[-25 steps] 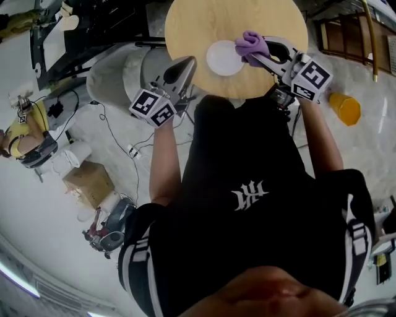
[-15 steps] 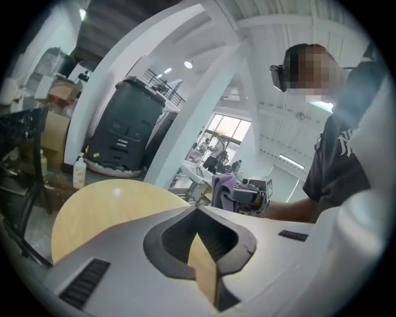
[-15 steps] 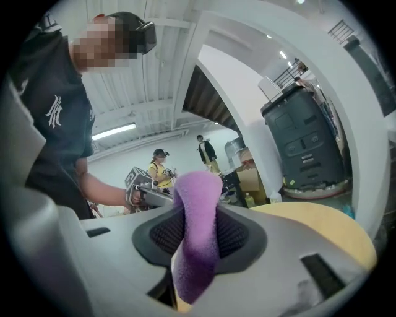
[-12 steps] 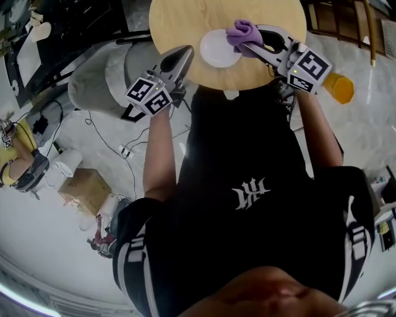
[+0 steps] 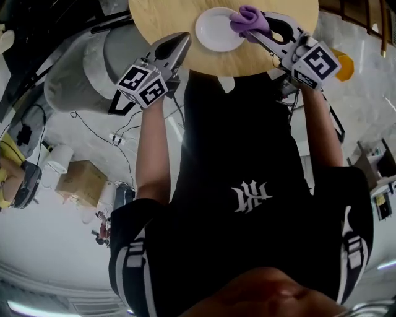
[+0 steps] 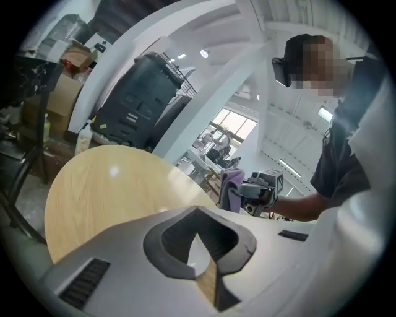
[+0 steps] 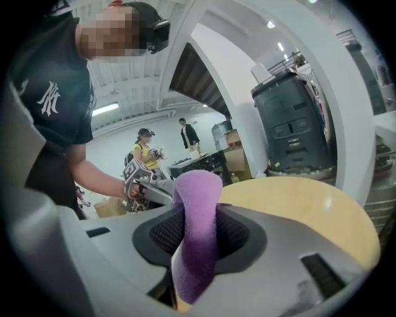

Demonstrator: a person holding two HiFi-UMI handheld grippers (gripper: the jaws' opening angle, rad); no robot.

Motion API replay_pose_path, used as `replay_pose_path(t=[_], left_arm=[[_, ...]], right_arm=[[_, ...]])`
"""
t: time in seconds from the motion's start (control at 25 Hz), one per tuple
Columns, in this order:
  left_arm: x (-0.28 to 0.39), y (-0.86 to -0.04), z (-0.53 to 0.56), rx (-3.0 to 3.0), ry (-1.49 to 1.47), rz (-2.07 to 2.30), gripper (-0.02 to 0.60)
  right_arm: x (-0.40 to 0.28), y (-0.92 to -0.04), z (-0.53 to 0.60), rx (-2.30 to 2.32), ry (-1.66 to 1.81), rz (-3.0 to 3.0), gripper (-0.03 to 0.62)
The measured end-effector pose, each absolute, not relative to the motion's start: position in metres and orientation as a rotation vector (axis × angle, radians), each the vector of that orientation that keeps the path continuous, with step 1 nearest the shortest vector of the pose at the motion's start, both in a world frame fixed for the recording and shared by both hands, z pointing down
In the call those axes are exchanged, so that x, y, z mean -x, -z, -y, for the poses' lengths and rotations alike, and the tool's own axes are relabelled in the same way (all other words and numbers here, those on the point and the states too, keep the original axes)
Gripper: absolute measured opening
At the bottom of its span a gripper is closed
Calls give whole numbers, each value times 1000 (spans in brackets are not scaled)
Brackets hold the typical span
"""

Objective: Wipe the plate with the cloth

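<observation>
Lying flat on the round wooden table (image 5: 161, 18), the white plate (image 5: 216, 30) is seen close to the table edge nearest the person. The cloth (image 5: 249, 17), purple and bunched, is gripped in the right gripper (image 5: 255, 28), whose jaws are pressed onto it from both sides. In the right gripper view the cloth is shown as a folded strip standing between the pads. Its long axis runs up and away along the line of the jaws, and its rounded, folded end pokes out past the tips. In the head view that free end is pointed up and to the left, and it is placed over the plate's right rim; whether the plate is actually touched cannot be told. The right gripper itself is angled from the lower right toward the plate. The left gripper (image 5: 182, 39) is held at the table's near left edge, apart from the plate, with its tip directed up and to the right. Its jaws are brought together with nothing caught between them, as is shown in the left gripper view, where only table and a pale sliver are glimpsed through the gap behind the joined tips. Both grippers are carried on bare forearms stretched out ahead of a black shirt.
</observation>
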State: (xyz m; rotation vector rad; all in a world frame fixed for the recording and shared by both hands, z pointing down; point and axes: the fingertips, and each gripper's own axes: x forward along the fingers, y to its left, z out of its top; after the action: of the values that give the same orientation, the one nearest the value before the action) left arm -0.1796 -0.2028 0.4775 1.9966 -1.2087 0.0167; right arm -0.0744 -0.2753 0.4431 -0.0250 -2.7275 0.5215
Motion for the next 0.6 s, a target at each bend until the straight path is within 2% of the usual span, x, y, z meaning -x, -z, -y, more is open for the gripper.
replay_pose_path(t=[0.44,0.6], left_arm=[[185,-572,187,-1810,-98,1232,8],[180,-590,179,-1761,-147,1208,103]], right_arm=[[79,-538,262,56,-535,2671,105],[87,-545,258,81,-534,2699,106]])
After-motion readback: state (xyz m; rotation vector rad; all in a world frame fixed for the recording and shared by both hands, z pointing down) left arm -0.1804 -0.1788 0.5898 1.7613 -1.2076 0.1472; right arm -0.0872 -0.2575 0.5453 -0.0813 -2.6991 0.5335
